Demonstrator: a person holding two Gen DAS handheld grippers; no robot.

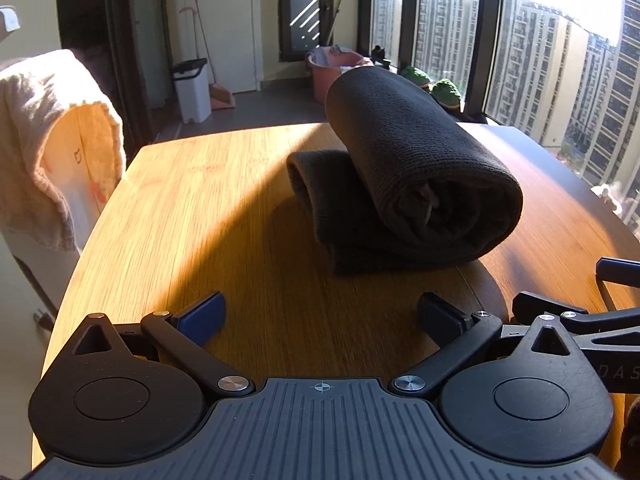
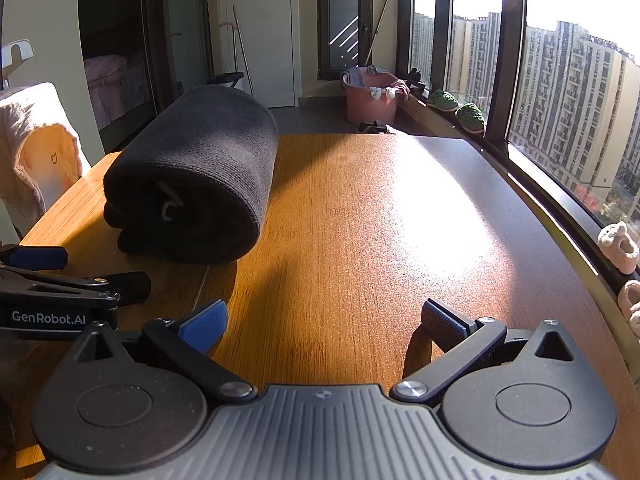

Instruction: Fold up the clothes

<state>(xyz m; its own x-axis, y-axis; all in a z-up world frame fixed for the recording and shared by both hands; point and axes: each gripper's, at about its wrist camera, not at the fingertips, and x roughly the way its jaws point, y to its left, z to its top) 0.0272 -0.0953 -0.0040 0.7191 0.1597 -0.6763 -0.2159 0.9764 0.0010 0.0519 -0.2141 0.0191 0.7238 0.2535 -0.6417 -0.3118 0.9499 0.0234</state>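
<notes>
Resting on the wooden table [image 1: 192,216]: a dark garment [image 1: 416,168], rolled and folded into a thick bundle.

I saw the garment lying on the table's left half in the right wrist view, its rolled end facing my grippers, with a flatter folded layer beneath the roll. My left gripper [image 1: 320,316] hovered just short of the bundle, jaws spread wide and empty, blue pads [image 1: 202,318] apart. My right gripper [image 2: 324,320] sat beside it over bare tabletop, jaws likewise spread and holding nothing. Beyond the table, a pale towel [image 1: 48,136] draped a chair at left, and a pink tub [image 2: 370,96] stood by the windows [image 2: 568,92].
</notes>
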